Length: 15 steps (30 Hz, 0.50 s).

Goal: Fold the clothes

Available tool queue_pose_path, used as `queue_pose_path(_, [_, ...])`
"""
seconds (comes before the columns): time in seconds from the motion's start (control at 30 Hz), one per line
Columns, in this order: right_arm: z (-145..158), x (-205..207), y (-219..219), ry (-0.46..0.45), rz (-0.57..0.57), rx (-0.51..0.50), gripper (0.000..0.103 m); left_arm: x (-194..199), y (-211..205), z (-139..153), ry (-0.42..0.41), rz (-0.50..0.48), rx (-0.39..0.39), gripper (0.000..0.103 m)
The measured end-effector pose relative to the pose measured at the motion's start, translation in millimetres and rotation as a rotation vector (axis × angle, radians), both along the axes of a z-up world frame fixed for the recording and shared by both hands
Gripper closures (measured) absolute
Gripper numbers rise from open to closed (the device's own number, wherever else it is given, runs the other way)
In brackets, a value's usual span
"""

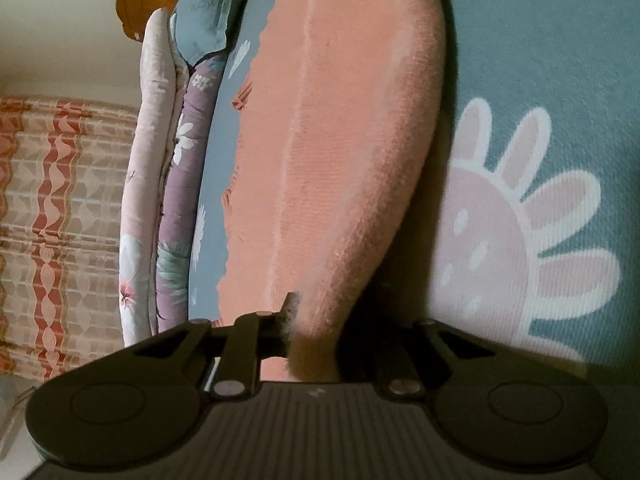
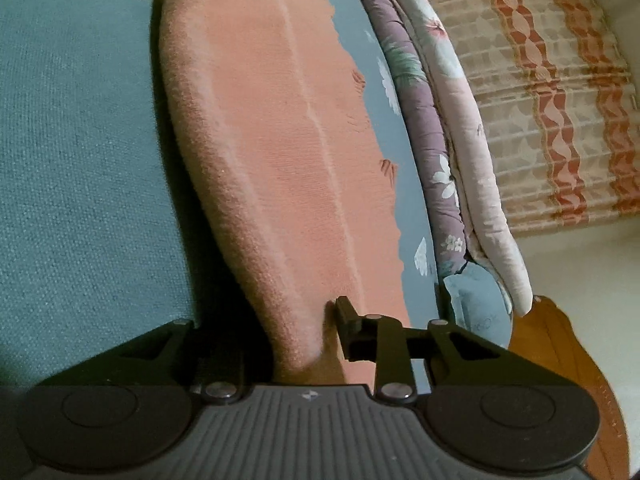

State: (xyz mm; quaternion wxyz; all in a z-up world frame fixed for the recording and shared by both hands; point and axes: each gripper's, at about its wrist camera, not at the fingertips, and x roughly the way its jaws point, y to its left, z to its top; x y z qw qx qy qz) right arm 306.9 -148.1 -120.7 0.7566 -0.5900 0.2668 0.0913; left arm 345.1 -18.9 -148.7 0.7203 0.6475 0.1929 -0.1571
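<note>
Left wrist: left claw (image 1: 316, 332) clamped on near end of pink cloth (image 1: 340, 140), which runs straight ahead over the teal bed sheet (image 1: 560, 60).
Right wrist: right claw (image 2: 316, 336) pinches pink cloth's (image 2: 272, 128) near fold likewise.

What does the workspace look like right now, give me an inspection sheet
Surface: teal bedspread with a pale flower print.
Job's things: salmon-pink knitted garment, lying long and flat.
Clutter: rolled purple and pink floral quilts beside the garment.
Grippers: left gripper and right gripper each pinch a near end of the garment.
Cables: nothing seen.
Surroundings: orange-patterned lace curtain, wooden bed frame.
</note>
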Motion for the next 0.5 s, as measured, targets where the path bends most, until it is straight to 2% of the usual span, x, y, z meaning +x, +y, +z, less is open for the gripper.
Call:
queue_pose_path(0.1, [0,7,5,0.032,-0.037,0.018,0.084,1,0,0,0.007,0.012,-0.018,0.094])
queue_pose_path(0.23, [0,9,6,0.037,-0.051,0.044,0.086,5,-2,2,0.010,0.041,-0.040,0.094])
queue_pose_path(0.5, [16,9,-1,0.084,-0.049,0.090,0.089,5,-4,12,0.062,0.053,-0.011,0.092])
